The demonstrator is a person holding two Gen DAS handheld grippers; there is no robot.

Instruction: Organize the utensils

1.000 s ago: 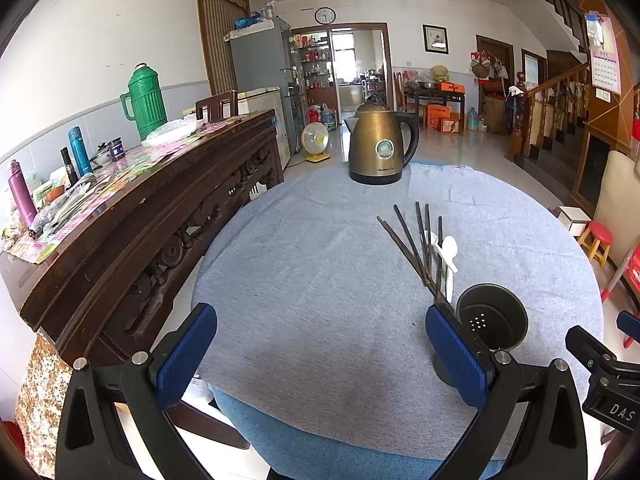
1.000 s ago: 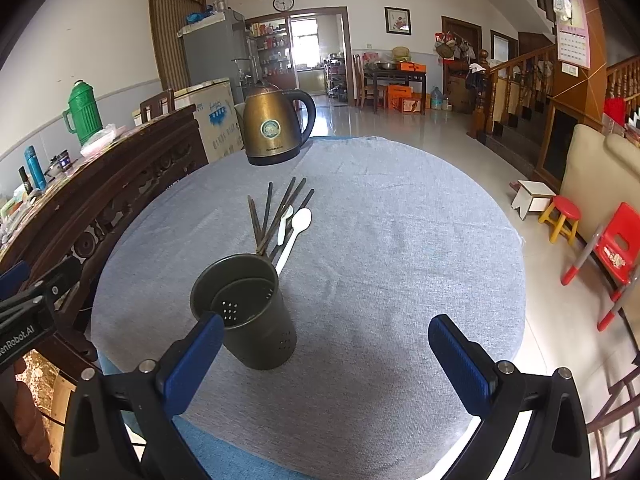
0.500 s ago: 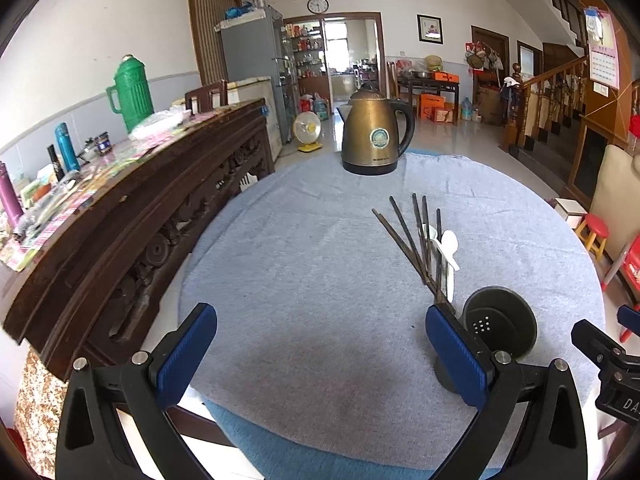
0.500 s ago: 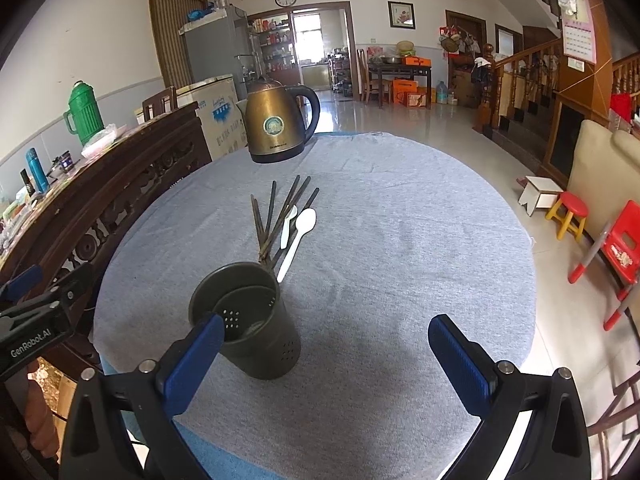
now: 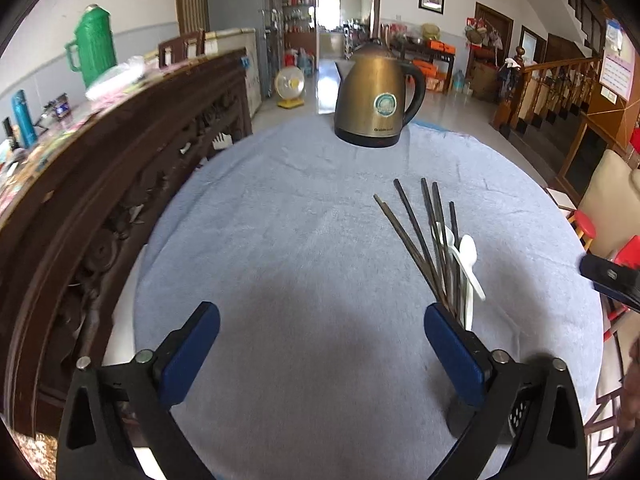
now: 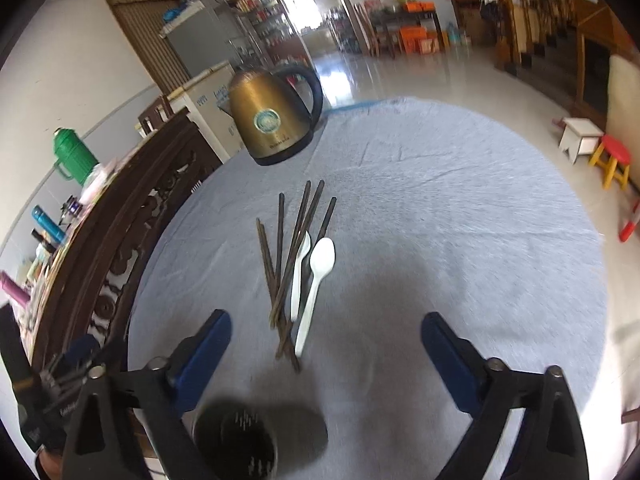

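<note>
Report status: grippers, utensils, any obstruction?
Left gripper open, empty. Right gripper closing, nothing between. Chopsticks and spoons loose on cloth; holder empty. Path clear.

Home living-dining room: kettle (image 5: pixel 376 98) on table, fridge (image 5: pixel 236 0), staircase (image 5: pixel 560 80)

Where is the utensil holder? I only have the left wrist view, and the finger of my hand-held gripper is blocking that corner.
Observer: In the right wrist view the dark utensil holder stands upright on the cloth, nearer the camera than the chopsticks.
Operator: Is anything in it yet?
Observer: It is blurred, but I see only its perforated bottom and no utensil.
Operator: Is the other gripper carrying something?
Observer: No. The right hand-held gripper has nothing between its jaws, which are closing. The chopsticks and both white spoons lie flat on the cloth.
</note>
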